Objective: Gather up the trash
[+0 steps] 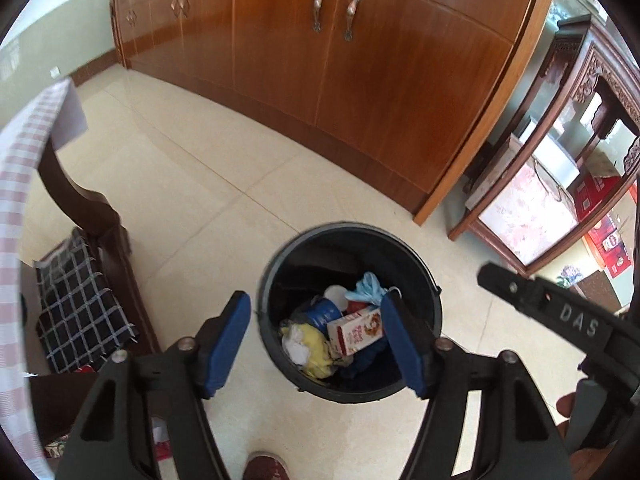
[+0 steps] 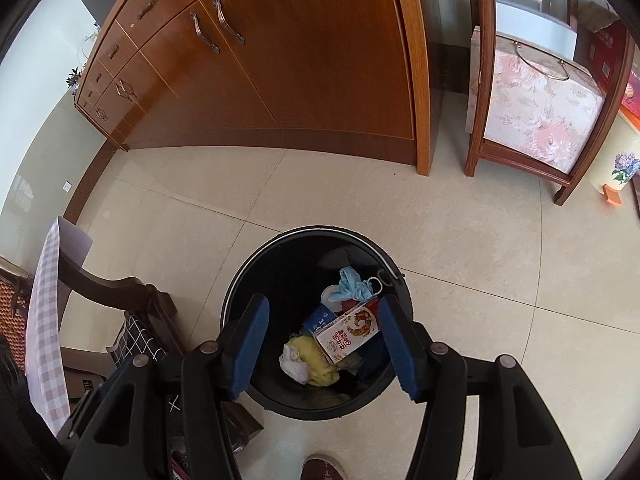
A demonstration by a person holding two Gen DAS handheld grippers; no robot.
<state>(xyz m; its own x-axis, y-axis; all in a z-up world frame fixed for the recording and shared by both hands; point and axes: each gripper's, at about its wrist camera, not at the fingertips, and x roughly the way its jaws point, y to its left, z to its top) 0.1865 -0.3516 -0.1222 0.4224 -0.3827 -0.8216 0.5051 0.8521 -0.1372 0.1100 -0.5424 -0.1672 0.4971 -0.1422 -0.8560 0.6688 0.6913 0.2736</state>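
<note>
Left wrist view: The trash bin (image 1: 352,312) is a round black bucket standing upright on the pale tiled floor (image 1: 200,184), in front of the wooden cabinet (image 1: 360,60). It holds a white and red carton (image 1: 356,330) lying tilted on top, a blue can (image 1: 322,314) beside it, a light blue face mask (image 1: 368,288) toward the far wall, and yellow and white crumpled material (image 1: 308,346) at the near left. The left gripper (image 1: 320,344) hovers above the bin with its blue-padded fingers (image 1: 226,344) apart and nothing between them. The right finger covers part of the carton's end and the bin's right rim. The right gripper (image 1: 560,312) enters at the right edge; only its black body shows, so its fingers cannot be judged here. Printing on the carton is blurred.

Right wrist view: The same bin (image 2: 248,276) sits at lower centre on the floor (image 2: 480,240), its contents clearer: carton (image 2: 348,334), mask (image 2: 354,284), blue can (image 2: 320,316), yellow and white wad (image 2: 308,360). The right gripper (image 2: 320,350) is above the bin, fingers (image 2: 248,350) spread, empty. The fingers hide the bin's near rim. A shoe tip (image 2: 324,468) is cut off at the bottom edge. A checked cloth (image 2: 44,320) hangs at the left.
</note>
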